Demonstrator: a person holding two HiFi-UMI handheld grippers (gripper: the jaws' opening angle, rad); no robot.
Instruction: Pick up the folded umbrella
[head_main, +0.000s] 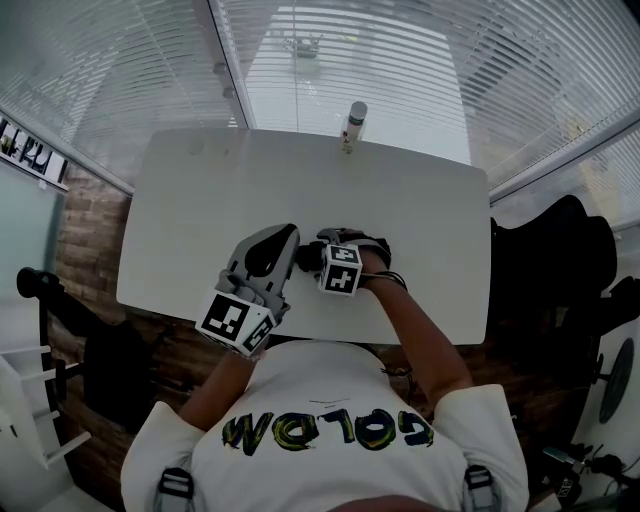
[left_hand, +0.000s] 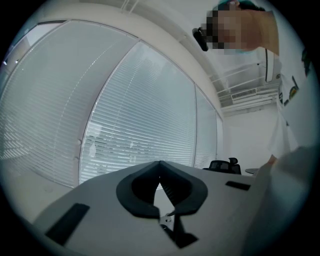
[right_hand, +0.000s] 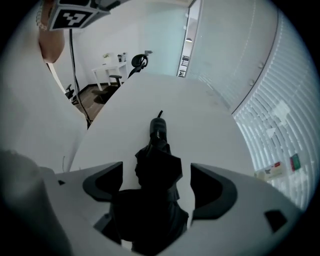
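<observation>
Hovering at table's near edge, open top beyond, straddling folded umbrella with right gripper gaping, untouching, holding left gripper pinched together, empty.

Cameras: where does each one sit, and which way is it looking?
Head view: on the person's head, looking steeply down at the white table; shirt, arms, left gripper and right gripper show.
Left gripper view: on the left gripper, looking level at window blinds; its shut jaws show.
Right gripper view: on the right gripper, looking down at the folded umbrella between open jaws.
Shared: head and right gripper views both show table and umbrella.
</observation>
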